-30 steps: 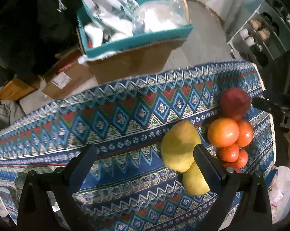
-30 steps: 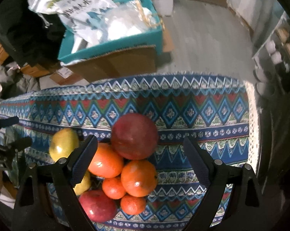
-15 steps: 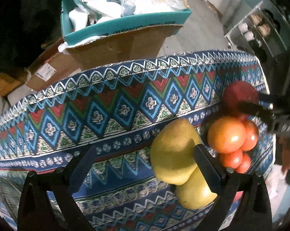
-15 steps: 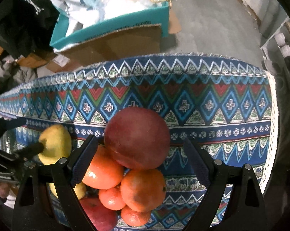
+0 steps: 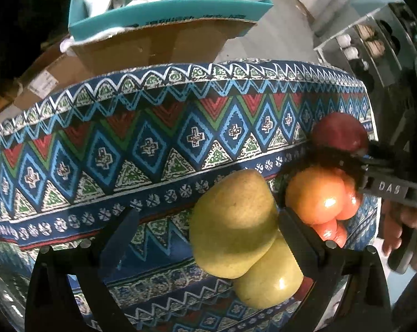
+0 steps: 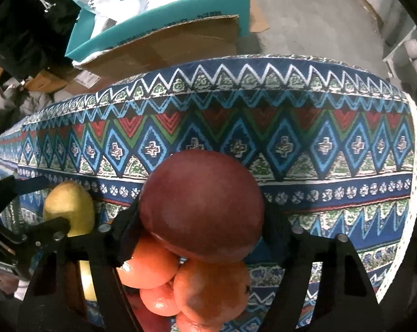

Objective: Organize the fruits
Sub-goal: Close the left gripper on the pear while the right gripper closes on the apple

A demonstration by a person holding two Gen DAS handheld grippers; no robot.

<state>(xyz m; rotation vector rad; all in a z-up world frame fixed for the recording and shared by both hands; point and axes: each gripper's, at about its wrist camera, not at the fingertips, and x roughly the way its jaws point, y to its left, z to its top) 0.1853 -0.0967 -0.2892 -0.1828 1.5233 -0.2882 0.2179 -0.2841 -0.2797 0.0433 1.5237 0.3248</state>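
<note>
A pile of fruit lies on the patterned blue tablecloth. In the left wrist view a yellow pear sits between the fingers of my left gripper, against the right finger; the jaws are open wide. A second yellow pear lies under it. In the right wrist view my right gripper has closed its fingers around a dark red apple, which rests on several oranges. The apple also shows in the left wrist view, with oranges below it.
Beyond the table's far edge stands a cardboard box with a teal tray of plastic bags. Grey floor lies behind it. A shelf unit with small items stands at the right. The table's right edge is near the fruit.
Both grippers moved forward and down onto the fruit. The right gripper's fingers narrowed onto the red apple. The left gripper came around the upper pear, still open.
</note>
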